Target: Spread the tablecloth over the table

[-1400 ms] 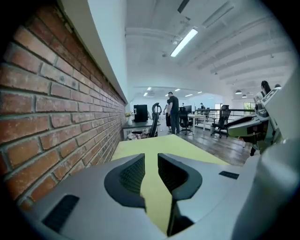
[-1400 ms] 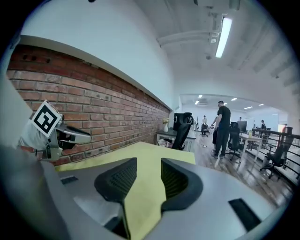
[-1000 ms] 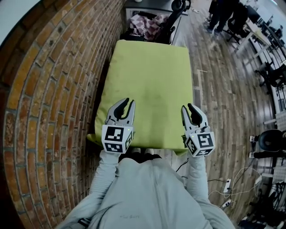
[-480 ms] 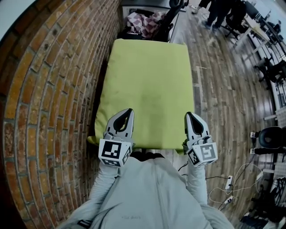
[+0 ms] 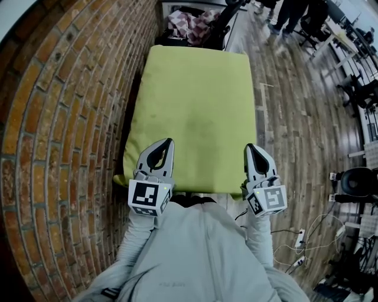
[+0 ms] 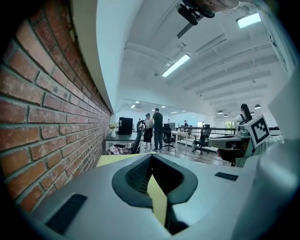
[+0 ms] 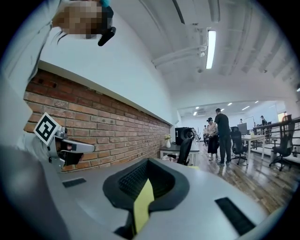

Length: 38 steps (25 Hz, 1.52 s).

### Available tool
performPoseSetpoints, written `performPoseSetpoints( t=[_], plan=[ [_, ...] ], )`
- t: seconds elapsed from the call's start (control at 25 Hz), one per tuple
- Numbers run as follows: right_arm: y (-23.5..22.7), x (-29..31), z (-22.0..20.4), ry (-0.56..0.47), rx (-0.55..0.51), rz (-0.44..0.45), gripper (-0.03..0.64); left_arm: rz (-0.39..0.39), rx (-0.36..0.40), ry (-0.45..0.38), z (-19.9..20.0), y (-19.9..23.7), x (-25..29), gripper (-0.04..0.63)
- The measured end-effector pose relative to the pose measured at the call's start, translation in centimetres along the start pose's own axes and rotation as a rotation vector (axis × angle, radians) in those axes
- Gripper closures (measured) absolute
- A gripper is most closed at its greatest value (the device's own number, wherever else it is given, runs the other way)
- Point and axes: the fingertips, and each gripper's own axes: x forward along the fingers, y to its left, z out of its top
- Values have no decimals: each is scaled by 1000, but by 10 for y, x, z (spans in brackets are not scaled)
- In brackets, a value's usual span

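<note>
The yellow-green tablecloth (image 5: 195,100) lies flat over the whole table beside the brick wall. My left gripper (image 5: 169,141) rests over its near-left part and my right gripper (image 5: 250,147) over its near-right part, both pointing away from me. Each pair of jaws is shut, tips touching. In the left gripper view the shut left gripper (image 6: 150,155) shows a strip of tablecloth (image 6: 157,197) through the hole between its jaws. The right gripper (image 7: 146,160) shows the same yellow tablecloth (image 7: 143,201). No fold of cloth is visibly pinched at either tip.
A brick wall (image 5: 65,118) runs close along the table's left side. A black chair with checked fabric (image 5: 192,23) stands at the far end. People (image 5: 289,17) stand beyond on the wooden floor (image 5: 295,118). Cables and a power strip (image 5: 298,250) lie at the lower right.
Both grippers' jaws have gone from open to shut over the near part of the cloth. The hands have stayed almost in place, and the cloth looks unchanged.
</note>
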Motion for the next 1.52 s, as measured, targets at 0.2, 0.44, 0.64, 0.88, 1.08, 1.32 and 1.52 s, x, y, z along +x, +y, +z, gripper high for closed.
performPoseSetpoints(
  t=[0.2,0.44,0.64,0.88,1.08,1.32,1.52],
  plan=[
    [1,0,2,-2,-9,5,595,-1,4,-11,5,1,0,571],
    [4,3,3,17,-32,0,595,-1,14,-14,8,2,-1,571],
    [6,4,3,17,-44,10,595,-2,15,-10,5,2,-2,571],
    [9,4,1,20,-48,7,595,2,15,-8,3,5,-4,571],
    [13,5,0,19,-48,2,595,6,14,-6,1,9,-7,571],
    [15,7,-4,24,-32,1,595,23,10,-6,0,14,-10,571],
    [21,6,-7,44,-33,21,595,30,18,-6,1,16,-11,571]
  ],
)
